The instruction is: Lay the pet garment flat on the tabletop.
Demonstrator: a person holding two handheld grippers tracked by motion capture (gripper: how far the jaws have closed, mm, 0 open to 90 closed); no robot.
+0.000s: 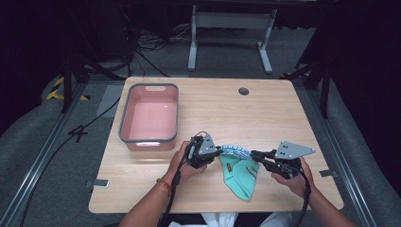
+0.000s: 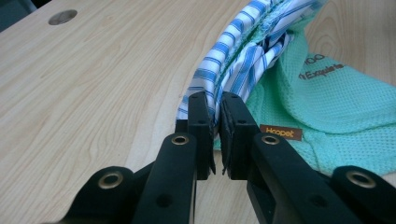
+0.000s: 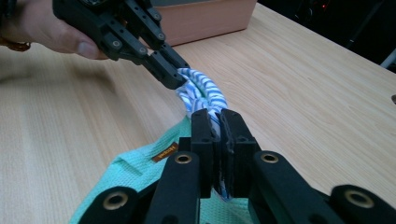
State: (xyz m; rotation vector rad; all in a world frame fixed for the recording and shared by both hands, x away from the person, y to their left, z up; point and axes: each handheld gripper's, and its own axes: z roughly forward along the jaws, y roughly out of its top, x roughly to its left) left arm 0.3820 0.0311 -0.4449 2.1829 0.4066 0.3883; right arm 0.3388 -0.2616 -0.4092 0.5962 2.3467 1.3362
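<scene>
Left claw [image 1: 218, 152] pressed together on the blue-and-white striped trim of a mint-green mesh garment [image 1: 241, 175], pinching a fold of that striped band [image 2: 233, 70] between both black jaws; right claw [image 1: 253, 154] likewise clamped on the same band from the opposite side, jaws closed over striped cloth [image 3: 205, 95] a little way along. Both grips set on the stiffer striped edge rather than the loose mesh, probably because that hem gives a firm line to pull taut and spread or fold the piece. Garment body draped on the pale wooden counter [image 1: 227, 109] near its front edge, between the two hands, hanging down toward the person from the lifted hem; small brown brand label [image 2: 280, 132] lying just beside the left jaws. Pink rectangular plastic bin with a grey rim [image 1: 124, 124] standing empty at the counter's left side, apart from the cloth, likely the place meant for the garment. Garment not yet in the bin
</scene>
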